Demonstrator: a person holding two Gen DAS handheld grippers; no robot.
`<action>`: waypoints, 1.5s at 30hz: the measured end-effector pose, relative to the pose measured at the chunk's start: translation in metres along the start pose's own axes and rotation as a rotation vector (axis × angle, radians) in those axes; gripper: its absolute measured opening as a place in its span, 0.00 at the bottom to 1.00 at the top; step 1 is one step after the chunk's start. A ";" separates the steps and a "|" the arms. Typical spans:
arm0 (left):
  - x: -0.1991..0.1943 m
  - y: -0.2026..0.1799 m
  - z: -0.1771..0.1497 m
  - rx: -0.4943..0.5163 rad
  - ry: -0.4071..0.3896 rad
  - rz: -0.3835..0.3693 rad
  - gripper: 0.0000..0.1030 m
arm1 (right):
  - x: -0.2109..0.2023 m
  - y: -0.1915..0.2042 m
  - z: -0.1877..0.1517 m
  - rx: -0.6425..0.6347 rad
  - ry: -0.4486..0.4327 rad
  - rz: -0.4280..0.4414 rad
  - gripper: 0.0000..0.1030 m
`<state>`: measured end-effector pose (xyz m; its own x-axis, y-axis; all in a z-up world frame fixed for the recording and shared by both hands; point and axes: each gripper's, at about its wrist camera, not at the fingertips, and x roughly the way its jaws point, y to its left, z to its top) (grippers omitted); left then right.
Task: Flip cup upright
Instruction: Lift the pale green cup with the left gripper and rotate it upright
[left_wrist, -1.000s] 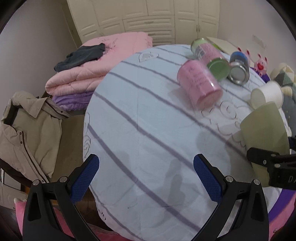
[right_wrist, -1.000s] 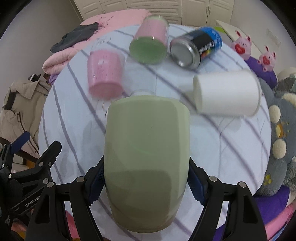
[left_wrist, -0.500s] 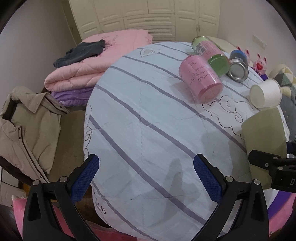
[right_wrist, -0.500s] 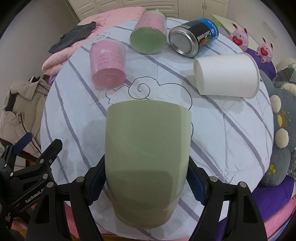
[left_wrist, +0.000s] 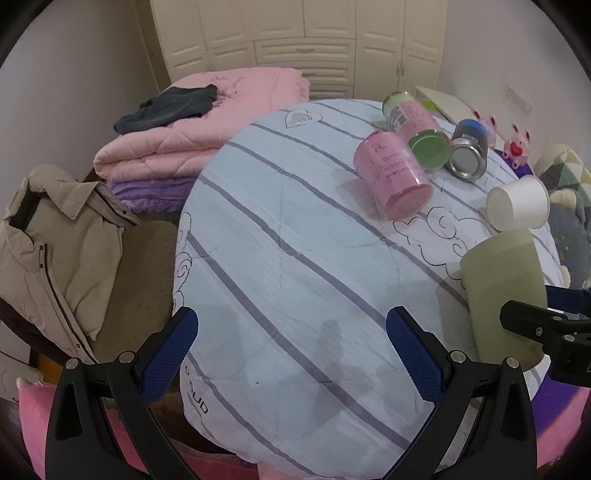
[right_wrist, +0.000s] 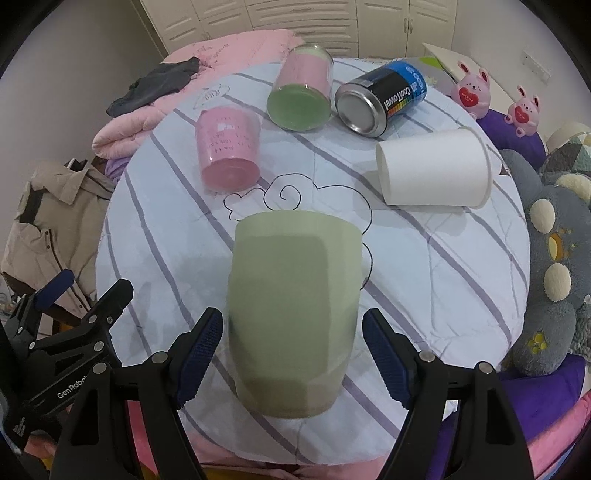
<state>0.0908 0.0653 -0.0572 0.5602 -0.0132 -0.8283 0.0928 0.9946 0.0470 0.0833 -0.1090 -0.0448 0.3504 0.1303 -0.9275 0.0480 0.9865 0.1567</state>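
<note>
A pale green cup (right_wrist: 295, 306) stands on the striped round table cover (right_wrist: 424, 258), between the blue pads of my right gripper (right_wrist: 293, 347). The jaws stand a little apart from the cup's sides, so the gripper is open. The cup also shows at the right edge of the left wrist view (left_wrist: 504, 291). My left gripper (left_wrist: 291, 354) is open and empty over the near left part of the table.
A pink cup (right_wrist: 229, 155), a pink jar with a green lid (right_wrist: 301, 92), a blue-black can (right_wrist: 382, 98) and a white paper cup (right_wrist: 436, 168) lie on their sides farther back. Folded quilts (left_wrist: 192, 133) and a beige jacket (left_wrist: 51, 240) are left; plush toys (right_wrist: 554, 266) right.
The right gripper's jaws have opened off the green cup, which now rests on the table. Both grippers have drawn back and up a little from the table.
</note>
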 end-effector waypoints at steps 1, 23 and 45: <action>-0.002 -0.001 0.000 -0.001 -0.002 0.000 1.00 | -0.002 -0.001 -0.001 0.002 -0.004 0.006 0.77; -0.019 -0.077 -0.005 -0.028 0.073 -0.162 1.00 | -0.028 -0.072 -0.021 0.153 -0.103 0.052 0.77; -0.002 -0.141 0.017 -0.030 0.163 -0.118 1.00 | -0.015 -0.153 -0.017 0.274 -0.104 0.078 0.77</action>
<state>0.0908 -0.0768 -0.0530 0.4058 -0.1152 -0.9067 0.1234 0.9898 -0.0705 0.0546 -0.2601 -0.0606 0.4564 0.1800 -0.8714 0.2626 0.9084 0.3253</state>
